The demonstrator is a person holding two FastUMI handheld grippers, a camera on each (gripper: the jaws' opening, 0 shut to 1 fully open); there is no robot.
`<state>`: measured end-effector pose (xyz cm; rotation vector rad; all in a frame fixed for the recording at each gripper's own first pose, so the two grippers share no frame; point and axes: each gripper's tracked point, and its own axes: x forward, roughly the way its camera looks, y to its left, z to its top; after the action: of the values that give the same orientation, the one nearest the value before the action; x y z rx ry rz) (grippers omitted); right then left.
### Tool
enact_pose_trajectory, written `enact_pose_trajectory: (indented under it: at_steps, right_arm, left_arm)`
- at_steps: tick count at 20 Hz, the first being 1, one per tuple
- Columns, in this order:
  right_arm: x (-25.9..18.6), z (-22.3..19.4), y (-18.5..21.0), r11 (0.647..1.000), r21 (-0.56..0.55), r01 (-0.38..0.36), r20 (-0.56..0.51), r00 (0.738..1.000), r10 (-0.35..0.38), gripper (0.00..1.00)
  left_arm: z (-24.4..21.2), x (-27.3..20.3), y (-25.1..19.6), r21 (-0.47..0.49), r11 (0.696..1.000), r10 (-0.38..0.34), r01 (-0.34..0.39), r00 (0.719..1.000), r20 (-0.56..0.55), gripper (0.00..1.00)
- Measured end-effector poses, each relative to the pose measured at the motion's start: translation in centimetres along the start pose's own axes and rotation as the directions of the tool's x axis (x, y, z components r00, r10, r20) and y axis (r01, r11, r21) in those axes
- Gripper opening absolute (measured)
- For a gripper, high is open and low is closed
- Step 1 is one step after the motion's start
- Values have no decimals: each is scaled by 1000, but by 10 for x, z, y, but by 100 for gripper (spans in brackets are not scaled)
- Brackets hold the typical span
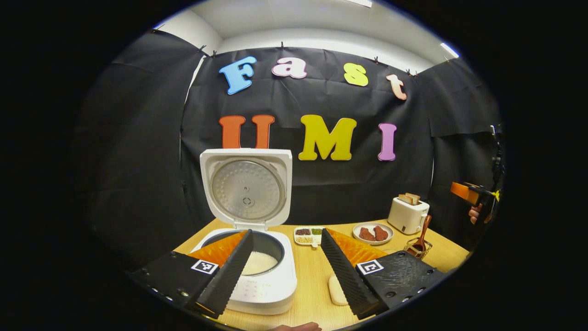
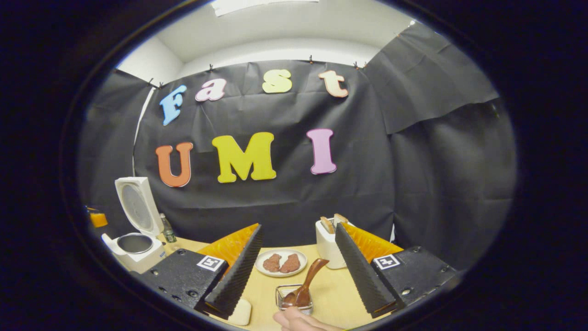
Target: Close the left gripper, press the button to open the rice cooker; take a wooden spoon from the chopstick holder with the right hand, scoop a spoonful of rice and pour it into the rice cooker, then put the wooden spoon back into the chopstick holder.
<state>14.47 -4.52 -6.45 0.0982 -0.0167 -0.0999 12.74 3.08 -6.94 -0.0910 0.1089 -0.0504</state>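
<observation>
- A light wooden table (image 1: 312, 280) carries everything.
- A white rice cooker (image 1: 266, 287) stands at its left, lid upright and open, pot showing white inside.
- A small divided dish (image 1: 308, 235) of grains sits behind centre.
- A plate (image 2: 280, 263) with two brown pieces lies beside it.
- A white toaster (image 2: 329, 246) with bread slices stands at the back right.
- A wire chopstick holder (image 2: 294, 299) holds a wooden spoon (image 2: 308, 280).
- A pale flat block (image 1: 336, 289) lies near the front.
</observation>
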Motion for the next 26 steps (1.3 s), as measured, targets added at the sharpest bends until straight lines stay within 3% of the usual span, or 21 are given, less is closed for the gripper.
enact_pose_trajectory:
  at_steps: [6,7,9,12,15,16,18,22,26]
  right_arm:
    - [-32,-5,19,998,-56,12,32,999,-10,100]
    - [-34,-8,25,998,-56,4,38,999,-2,96]
    - [-32,-26,28,997,-76,4,19,1000,-3,100]
    - [-31,-37,45,995,-90,-43,8,999,44,96]
    - [-29,-46,57,992,-98,-78,-4,997,78,96]
    - [-28,-50,62,990,-100,-94,-9,996,94,100]
    - [-29,-57,68,988,-99,-121,-18,993,120,96]
    - [-27,-65,73,984,-93,-152,-7,988,152,100]
    - [-24,-79,68,983,-76,-168,-6,986,168,96]
  left_arm:
    - [60,29,24,47,999,-19,15,996,84,94]
    - [68,36,32,65,998,-8,1,995,97,94]
    - [82,51,44,97,995,9,-21,992,124,94]
    - [108,79,55,117,993,0,-20,985,172,94]
    - [133,119,80,158,984,37,-75,972,233,95]
    - [141,131,86,148,985,48,-86,968,245,95]
    - [149,152,88,102,992,44,-72,968,249,95]
    - [147,188,95,-35,999,37,-30,975,221,95]
    - [131,217,119,-6,993,121,-122,975,184,94]
